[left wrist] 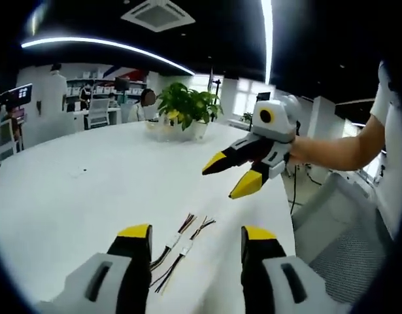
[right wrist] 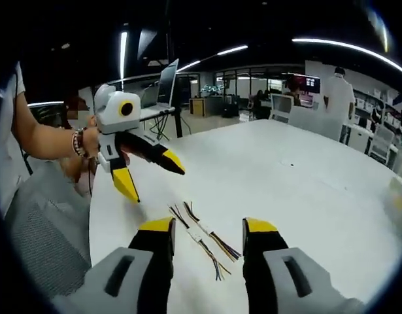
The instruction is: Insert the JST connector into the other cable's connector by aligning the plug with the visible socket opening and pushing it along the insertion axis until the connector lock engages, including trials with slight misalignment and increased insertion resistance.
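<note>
Hovering above the cables [left wrist: 181,245] on the table [left wrist: 76,190], left tongs [left wrist: 195,237] and right tongs [right wrist: 207,230], both agape, empty.

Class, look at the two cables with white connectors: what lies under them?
The two cables lie side by side on the bare white table. Nothing else shows beneath; the surface directly under them is covered.

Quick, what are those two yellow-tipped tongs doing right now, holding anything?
Left tongs: open, empty, above the cables.
Right tongs: open, empty.
</note>
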Demonstrator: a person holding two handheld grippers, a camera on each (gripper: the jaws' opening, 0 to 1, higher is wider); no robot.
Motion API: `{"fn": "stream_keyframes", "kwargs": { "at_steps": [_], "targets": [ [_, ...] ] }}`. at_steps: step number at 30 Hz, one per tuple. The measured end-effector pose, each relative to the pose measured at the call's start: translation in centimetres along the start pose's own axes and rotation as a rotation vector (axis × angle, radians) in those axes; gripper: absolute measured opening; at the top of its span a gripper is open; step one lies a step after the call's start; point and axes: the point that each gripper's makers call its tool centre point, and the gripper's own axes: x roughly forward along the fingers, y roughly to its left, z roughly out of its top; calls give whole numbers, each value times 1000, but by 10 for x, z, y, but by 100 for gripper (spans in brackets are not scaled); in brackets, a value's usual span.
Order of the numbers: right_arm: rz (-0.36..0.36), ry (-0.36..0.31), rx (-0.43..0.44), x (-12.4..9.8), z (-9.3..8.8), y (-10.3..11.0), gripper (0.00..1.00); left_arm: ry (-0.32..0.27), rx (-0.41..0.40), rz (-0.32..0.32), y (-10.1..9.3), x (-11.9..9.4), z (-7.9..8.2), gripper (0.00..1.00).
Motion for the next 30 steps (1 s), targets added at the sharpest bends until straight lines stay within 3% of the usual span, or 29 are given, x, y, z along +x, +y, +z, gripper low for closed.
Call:
{"fn": "stream_keyframes", "kwargs": {
  "at_steps": [5,10,14,20,30],
  "targets": [
    [-34,-31,6,-16,9,1,43,-28,-10,34,-2,-14,7,58],
    [-96,-66,65,-31,13,-7,59,-59,-36,84,-5,-26,13,69],
    [-126,-89,69,-46,15,-7,60,-78,-35,109,-12,-37,15,70],
    [-190,-124,133,-73,13,-12,71,-130,-45,144,-25,-59,24,75],
    [-257,-157,184,-112,2,-5,77,-130,-73,193,-41,-88,13,83]
  ]
}}
